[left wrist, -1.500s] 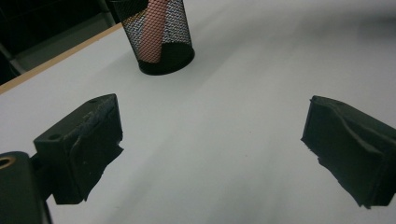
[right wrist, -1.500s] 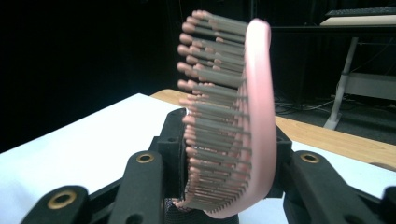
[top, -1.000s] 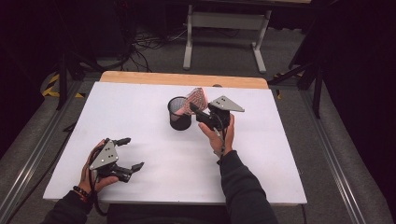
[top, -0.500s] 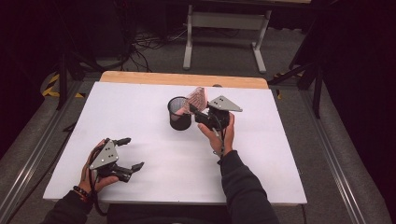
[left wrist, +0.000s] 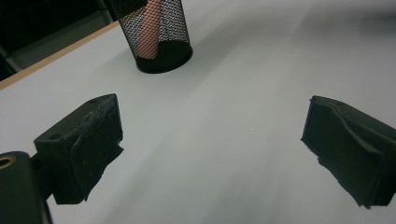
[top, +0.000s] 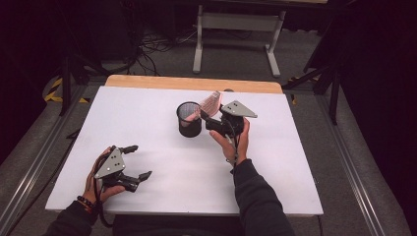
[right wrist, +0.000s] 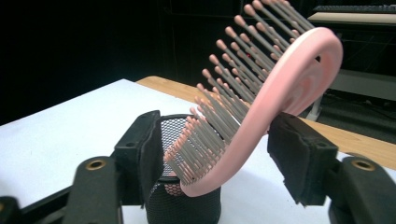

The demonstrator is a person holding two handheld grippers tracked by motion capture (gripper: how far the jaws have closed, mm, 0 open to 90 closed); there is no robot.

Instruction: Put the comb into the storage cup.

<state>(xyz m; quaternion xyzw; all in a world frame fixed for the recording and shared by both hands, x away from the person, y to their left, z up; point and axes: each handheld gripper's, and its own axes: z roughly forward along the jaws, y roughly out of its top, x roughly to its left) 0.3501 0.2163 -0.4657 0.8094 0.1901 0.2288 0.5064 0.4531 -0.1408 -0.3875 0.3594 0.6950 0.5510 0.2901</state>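
Note:
A pink hairbrush [top: 211,102] with grey bristles leans out of a black mesh cup [top: 189,119] near the middle of the white table [top: 147,108]. Its handle is inside the cup, showing pink through the mesh [left wrist: 149,32]. My right gripper [top: 205,119] is just right of the cup, shut on the hairbrush [right wrist: 280,79]. One pad presses the bristle tips and the other the brush's back, right above the cup's rim [right wrist: 182,205]. At the near left of the table my left gripper [top: 139,161] rests open, nothing between its jaws [left wrist: 212,140].
A wooden strip [top: 192,82] runs along the table's far edge. Beyond it on the floor stand a grey metal frame [top: 236,29] and tangled cables [top: 157,44]. Rails flank the table on both sides.
The right gripper and the brush head have shifted slightly to the right and up above the cup. The left gripper has not moved.

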